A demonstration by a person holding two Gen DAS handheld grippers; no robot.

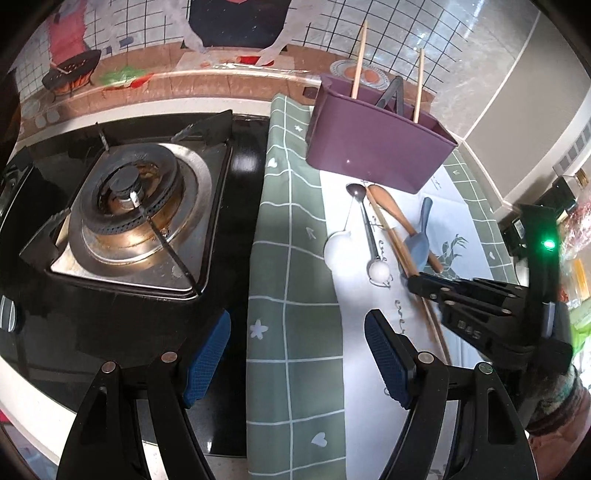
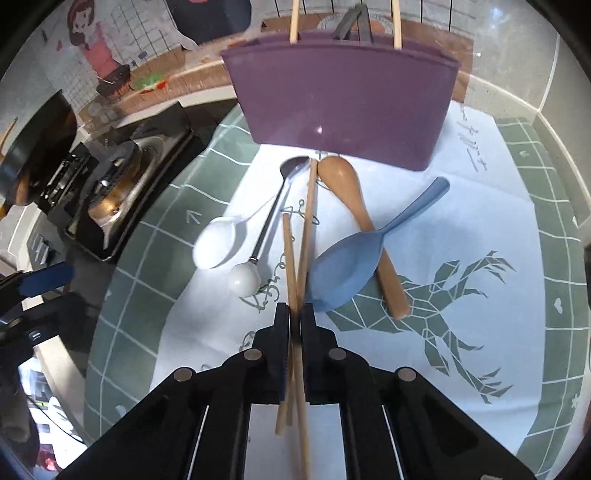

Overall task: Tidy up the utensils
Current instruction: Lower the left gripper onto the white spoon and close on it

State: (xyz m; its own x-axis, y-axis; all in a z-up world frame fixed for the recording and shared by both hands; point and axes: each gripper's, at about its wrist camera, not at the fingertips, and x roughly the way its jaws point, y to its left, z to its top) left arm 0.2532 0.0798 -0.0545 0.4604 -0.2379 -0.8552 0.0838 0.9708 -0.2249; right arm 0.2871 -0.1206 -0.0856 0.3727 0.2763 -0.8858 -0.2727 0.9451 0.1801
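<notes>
**Some sticks are put away, the spoons still wait**

I am tidying the spoons and sticks into the purple holder (image 2: 343, 99). It stands on the green mat (image 1: 291, 280), near the mat's back edge, close to the wall.

Some things are in it already. Two wooden sticks (image 2: 294, 20) poke up out of it, one near each end. Dark tongs (image 1: 391, 94) stand in the middle part. So that bit looks done.

My right gripper (image 2: 294, 317) is squeezed tight on a pair of chopsticks (image 2: 308, 221). They sit crossed between my fingers, and their far tips point at the bottom of the holder. I think they are low over the mat, but I cannot tell if they touch it. I think these go in next.

My left gripper (image 1: 295, 365) is wide open and holds nothing. It hangs over the left edge of the mat, next to the black stove (image 1: 129, 214).

Four things still lie on the white part of the mat, in front of the holder:
- a white spoon (image 2: 216, 245), nearest the stove side
- a metal spoon with a white ball end (image 2: 271, 218), just beside it
- a wooden spoon (image 2: 354, 206), its bowl right against the holder
- a blue scoop (image 2: 351, 269), lying across the wooden spoon's handle

So I guess I am under halfway. The blue scoop may need lifting first, because it rests on the wooden spoon.
</notes>
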